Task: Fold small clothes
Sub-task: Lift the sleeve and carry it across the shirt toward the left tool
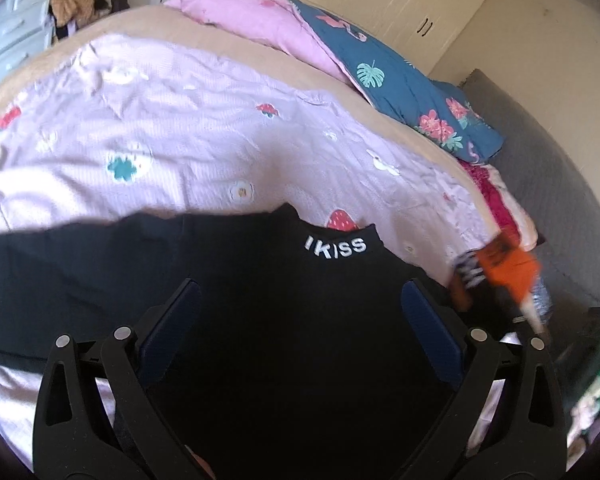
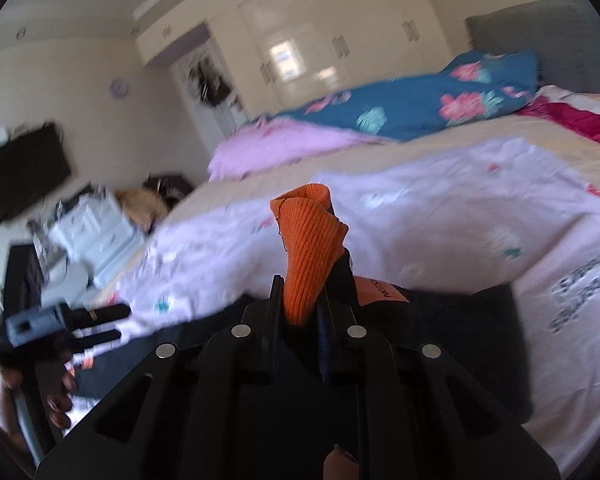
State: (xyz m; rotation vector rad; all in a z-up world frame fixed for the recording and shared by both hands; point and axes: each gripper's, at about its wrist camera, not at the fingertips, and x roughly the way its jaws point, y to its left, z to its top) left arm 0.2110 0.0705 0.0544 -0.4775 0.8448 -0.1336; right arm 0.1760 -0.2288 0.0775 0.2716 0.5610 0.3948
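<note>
A black top (image 1: 284,320) with "IKISS" on its collar (image 1: 335,245) lies on the lilac patterned sheet (image 1: 172,120) of the bed. My left gripper (image 1: 300,286) hovers over the top's chest, open, with its blue pads wide apart. My right gripper (image 2: 300,292) is shut on the top's orange ribbed cuff (image 2: 308,232), which stands up out of the jaws. The black sleeve (image 2: 440,320) trails behind it. In the left wrist view the orange cuff (image 1: 508,264) is a blur at the right. A hand (image 2: 56,400) holds the left gripper (image 2: 100,320) at far left.
A rolled pink and blue floral quilt (image 1: 380,72) lies along the bed's far side, with red cloth (image 1: 496,196) near the grey headboard (image 1: 548,168). Cream wardrobes (image 2: 300,52) line the back wall. A white drawer unit (image 2: 96,232) and a wall-mounted screen (image 2: 24,168) stand beyond the bed's foot.
</note>
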